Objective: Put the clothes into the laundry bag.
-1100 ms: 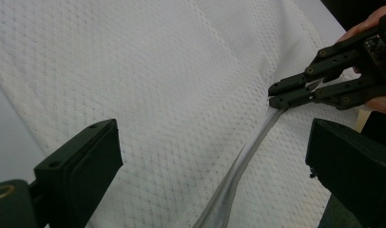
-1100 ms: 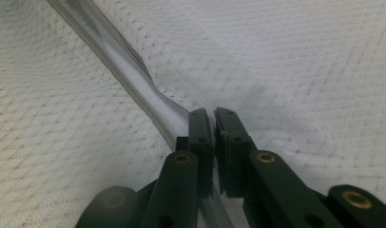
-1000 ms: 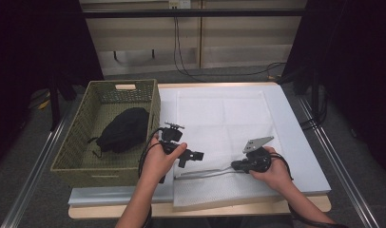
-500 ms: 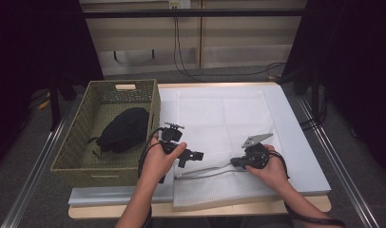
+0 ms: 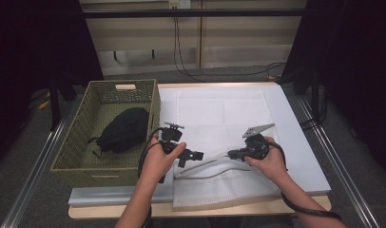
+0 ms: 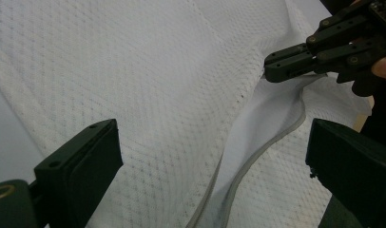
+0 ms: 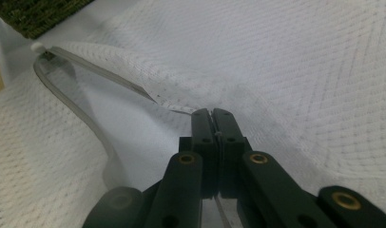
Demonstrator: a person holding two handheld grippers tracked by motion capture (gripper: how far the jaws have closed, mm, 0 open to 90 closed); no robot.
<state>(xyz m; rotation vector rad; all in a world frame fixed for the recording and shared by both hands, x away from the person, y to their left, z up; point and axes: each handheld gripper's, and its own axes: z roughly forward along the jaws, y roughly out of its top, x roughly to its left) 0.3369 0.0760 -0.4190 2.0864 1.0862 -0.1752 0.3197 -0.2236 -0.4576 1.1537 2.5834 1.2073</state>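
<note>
Soft, light mesh bag (image 5: 219, 142), floppy, flat on the tabletop (image 5: 300, 142) under both grippers. Right gripper (image 7: 212, 114) pinched tight on the top layer by the zip (image 7: 86, 123). Left gripper (image 6: 210, 156) wide open just above. Best grabbed at the zip edge, gently.

My left gripper (image 6: 215, 166) hangs wide open over the white mesh bag (image 6: 158, 85). Beyond, my right gripper (image 6: 272, 69) pinches its zipper edge (image 6: 257, 152).
</note>
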